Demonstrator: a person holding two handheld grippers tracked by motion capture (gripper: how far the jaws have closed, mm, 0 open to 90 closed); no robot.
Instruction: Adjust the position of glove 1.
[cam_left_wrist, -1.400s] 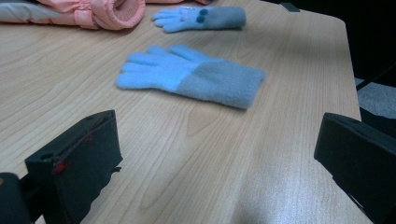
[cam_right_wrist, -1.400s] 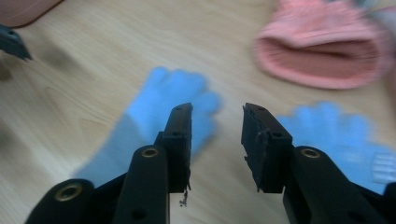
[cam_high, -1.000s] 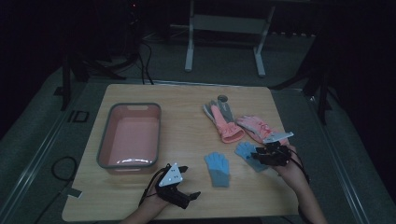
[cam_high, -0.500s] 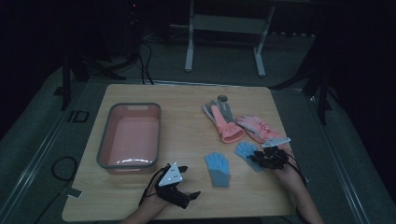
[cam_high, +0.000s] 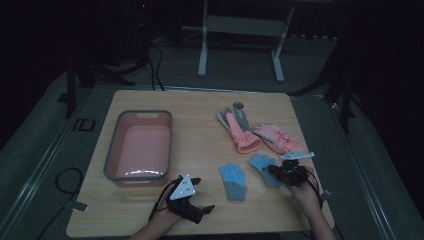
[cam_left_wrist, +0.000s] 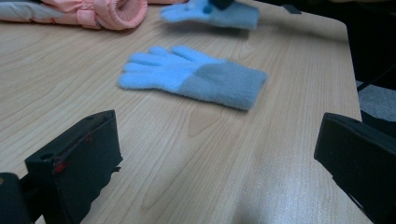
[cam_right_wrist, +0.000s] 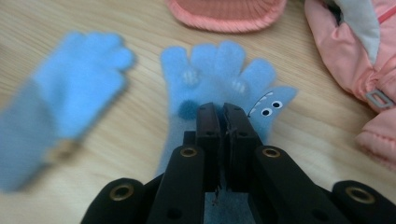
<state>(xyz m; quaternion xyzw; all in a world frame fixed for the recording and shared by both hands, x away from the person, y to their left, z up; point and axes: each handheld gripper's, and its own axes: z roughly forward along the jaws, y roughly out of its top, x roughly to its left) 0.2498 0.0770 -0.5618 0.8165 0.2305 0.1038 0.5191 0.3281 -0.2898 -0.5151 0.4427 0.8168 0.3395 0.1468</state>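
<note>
A blue glove with a small face on its thumb (cam_right_wrist: 219, 65) lies at the front right of the table (cam_high: 200, 107). My right gripper (cam_right_wrist: 222, 112) pinches its palm; the jaws have just been closing and now meet on the fabric. From above, that gripper (cam_high: 276, 170) sits over the glove (cam_high: 261, 162). A second blue glove with a grey cuff (cam_high: 233, 180) lies flat to its left. My left gripper (cam_high: 204, 194) rests near the front edge, jaws wide apart with nothing between them, facing that second glove (cam_left_wrist: 196, 77).
A pair of pink gloves (cam_high: 240, 131) (cam_high: 277, 137) lies behind the blue ones. A pink basin with a grey rim (cam_high: 111, 160) stands at the left of the table. Bare wood lies between the basin and the gloves.
My right gripper has shifted slightly toward the front and onto the blue glove, and its jaws have shut on it. My left gripper has kept still.
</note>
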